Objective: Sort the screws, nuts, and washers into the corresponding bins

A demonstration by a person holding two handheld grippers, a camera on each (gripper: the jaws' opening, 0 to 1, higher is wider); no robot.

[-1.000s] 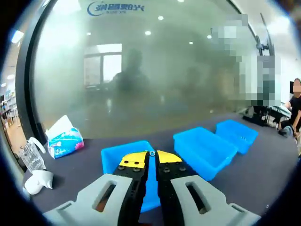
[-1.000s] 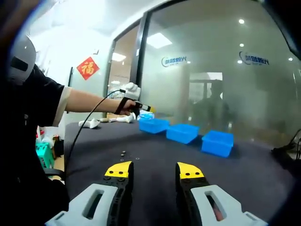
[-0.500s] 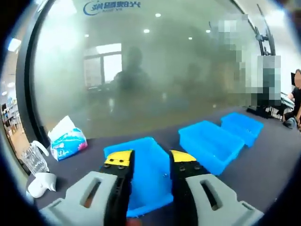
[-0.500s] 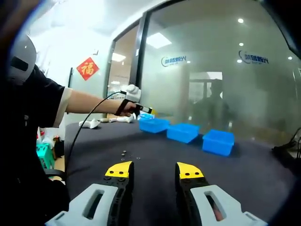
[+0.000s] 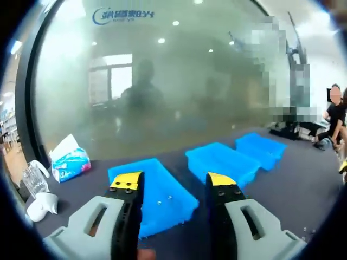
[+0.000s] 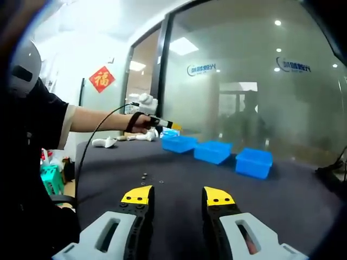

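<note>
The left gripper hangs released above the nearest bin, small hardware lying inside at 12 o'clock of its jaws. The right gripper is spread and empty; loose fasteners wait at 11 o'clock, best approached low and squarely, pinching one piece.

The three bins were bright blue, standing on a dark grey table. The left gripper had yellow tips, black inner faces and pale grey bodies, and the right gripper had the same colouring. The tissue pack was white with turquoise and a little pink. The frosted glass wall looked grey-green with a blue logo. A red diamond sign with a gold character hung on the white wall. The person's sleeve was black.
</note>
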